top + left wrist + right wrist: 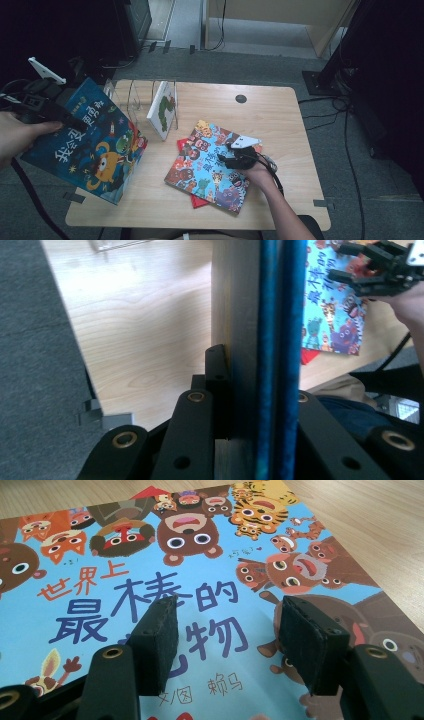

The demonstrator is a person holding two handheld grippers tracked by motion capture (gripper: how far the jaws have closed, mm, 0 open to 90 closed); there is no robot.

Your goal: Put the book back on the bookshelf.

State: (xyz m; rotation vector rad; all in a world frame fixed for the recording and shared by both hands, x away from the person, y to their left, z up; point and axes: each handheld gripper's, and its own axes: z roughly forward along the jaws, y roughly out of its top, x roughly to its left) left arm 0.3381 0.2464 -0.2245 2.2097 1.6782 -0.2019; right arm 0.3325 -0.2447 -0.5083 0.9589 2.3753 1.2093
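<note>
- While we carry the blue book [90, 142] in the left gripper [75, 124], its jaws clamped on one edge, it hangs over the table's [280, 120] left edge, left of the wire rack [145, 100]; so much weight past the pads could let it swing or slip out.
- If we swing it toward the rack carelessly, we risk knocking over the white book [162, 110] already standing in it.
- Since our right gripper [236, 152] rests with jaws apart on the animal book [212, 165], right of the rack, a push could slide that book off the red one [186, 145] beneath.

Dark blue monster-patterned book [92, 145], light blue animal-face book [212, 167], red book [196, 201] beneath
</note>
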